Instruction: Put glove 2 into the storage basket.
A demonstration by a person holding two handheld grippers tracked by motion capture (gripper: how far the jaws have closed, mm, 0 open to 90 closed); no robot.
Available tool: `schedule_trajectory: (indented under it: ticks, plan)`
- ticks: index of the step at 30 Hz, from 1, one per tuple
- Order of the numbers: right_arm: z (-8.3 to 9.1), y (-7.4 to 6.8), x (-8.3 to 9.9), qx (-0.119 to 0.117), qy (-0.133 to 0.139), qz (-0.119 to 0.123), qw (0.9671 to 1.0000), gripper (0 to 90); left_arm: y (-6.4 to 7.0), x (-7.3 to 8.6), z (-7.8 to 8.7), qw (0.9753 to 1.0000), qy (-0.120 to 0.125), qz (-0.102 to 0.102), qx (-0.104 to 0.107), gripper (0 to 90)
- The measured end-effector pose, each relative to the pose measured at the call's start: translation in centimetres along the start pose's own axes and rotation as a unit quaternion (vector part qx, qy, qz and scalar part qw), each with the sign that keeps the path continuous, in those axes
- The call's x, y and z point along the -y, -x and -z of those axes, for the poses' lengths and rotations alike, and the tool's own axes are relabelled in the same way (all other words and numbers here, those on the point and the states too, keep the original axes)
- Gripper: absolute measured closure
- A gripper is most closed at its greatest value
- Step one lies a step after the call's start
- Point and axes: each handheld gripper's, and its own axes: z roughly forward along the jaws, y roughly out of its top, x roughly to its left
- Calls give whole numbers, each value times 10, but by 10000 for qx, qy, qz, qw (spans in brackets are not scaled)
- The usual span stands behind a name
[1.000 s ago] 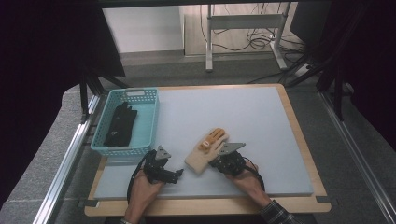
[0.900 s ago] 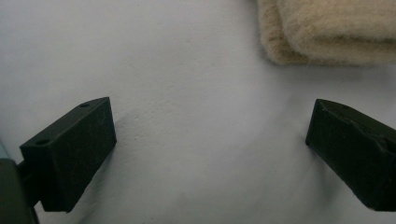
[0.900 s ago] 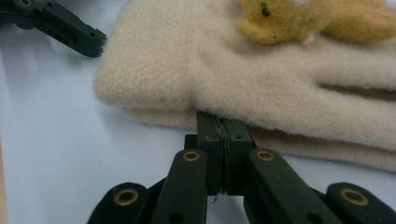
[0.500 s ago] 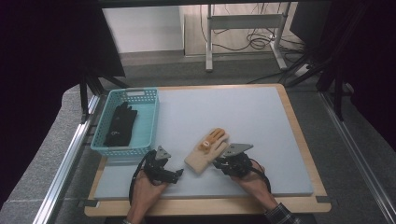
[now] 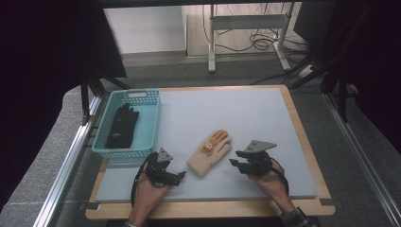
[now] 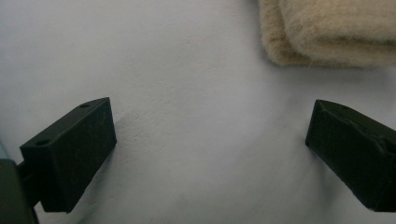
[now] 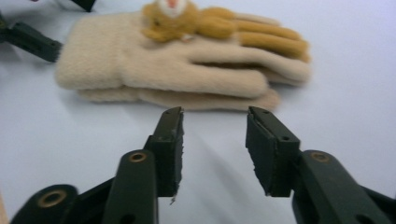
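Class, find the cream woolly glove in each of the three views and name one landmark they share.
High view: the cream glove lies on the mat near the front, between the two grippers.
Left gripper view: its cuff end fills the top right corner, beyond the open jaws.
Right gripper view: it lies across the upper half, beyond the open jaws.
Shared landmark: the pale blue mat under it.

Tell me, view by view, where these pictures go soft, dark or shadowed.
High view: table mat evenly lit, surroundings nearly black. Left gripper view: cream glove slightly soft, faint shadows beside the open jaws of the left gripper. Right gripper view: right gripper sharp, glove behind softer, mat's far edge washed out.
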Motion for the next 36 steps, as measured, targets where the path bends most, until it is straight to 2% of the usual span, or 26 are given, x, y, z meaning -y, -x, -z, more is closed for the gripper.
schedule_trajectory:
  ticks: [11,18,22,27,31,36]
  plan:
    - [26,30,19,503,42,-367,9981,367,0,0,0,10000,2,1,1,21]
    - [38,52,38,822,40,-780,9936,261,0,0,0,10000,-1,2,2,20]
    - [39,57,47,983,-58,-794,9920,225,0,0,0,10000,-15,9,5,20]
    - [35,61,53,1084,-215,-690,9915,176,0,0,0,10000,-16,19,8,20]
    - [29,62,56,1071,-484,-751,9902,120,0,0,0,10000,-16,20,11,20]
    - [28,62,56,1098,-499,-774,9897,114,0,0,0,10000,-13,17,12,22]
